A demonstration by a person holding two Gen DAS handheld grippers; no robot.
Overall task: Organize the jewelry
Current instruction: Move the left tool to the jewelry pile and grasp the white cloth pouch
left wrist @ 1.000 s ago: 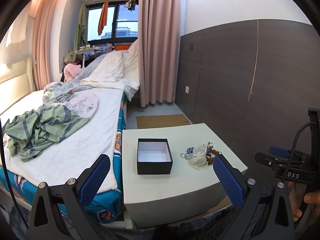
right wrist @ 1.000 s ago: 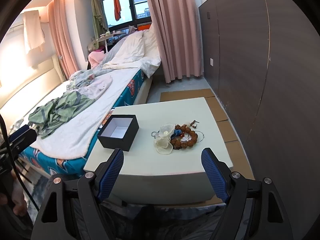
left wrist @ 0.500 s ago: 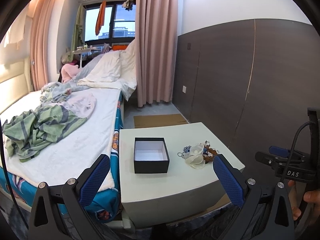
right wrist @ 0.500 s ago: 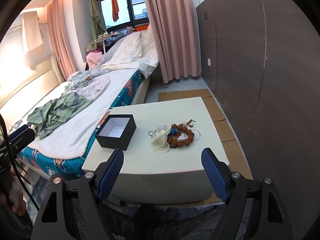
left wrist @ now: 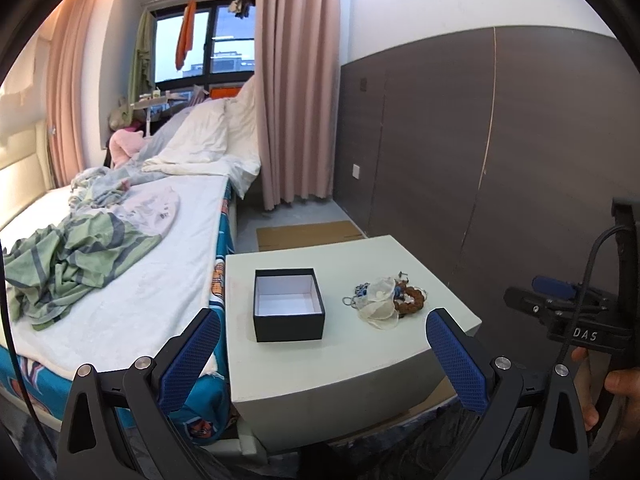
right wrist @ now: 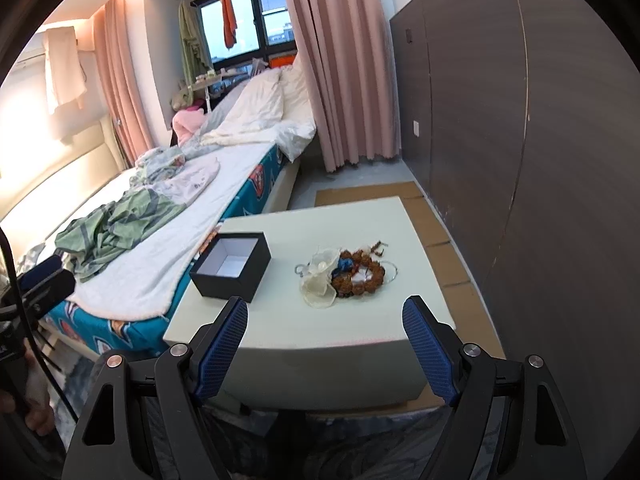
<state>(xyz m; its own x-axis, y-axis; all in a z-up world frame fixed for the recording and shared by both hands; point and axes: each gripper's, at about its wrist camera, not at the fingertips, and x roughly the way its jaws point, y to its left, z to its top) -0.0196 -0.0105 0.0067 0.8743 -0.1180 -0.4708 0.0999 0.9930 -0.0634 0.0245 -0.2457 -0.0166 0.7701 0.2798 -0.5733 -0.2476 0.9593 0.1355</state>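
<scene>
An open black box (left wrist: 288,305) with a white inside stands on the pale green table (left wrist: 320,364); it also shows in the right wrist view (right wrist: 231,266). To its right lies a pile of jewelry (left wrist: 386,300): a brown bead bracelet (right wrist: 362,276), a sheer white pouch (right wrist: 320,280) and thin rings. My left gripper (left wrist: 322,354) is open and empty, short of the table's near edge. My right gripper (right wrist: 326,344) is open and empty, also short of the near edge; it shows at the right of the left wrist view (left wrist: 560,304).
A bed (left wrist: 132,280) with crumpled clothes runs along the table's left side. A dark panelled wall (right wrist: 520,160) stands on the right. Cardboard sheets (right wrist: 440,232) lie on the floor beside and behind the table. Pink curtains (left wrist: 296,80) hang at the back.
Both grippers have drawn back and lowered a little, so the table sits slightly farther and lower in both views. The jaws stay open and nothing on the table has moved.
</scene>
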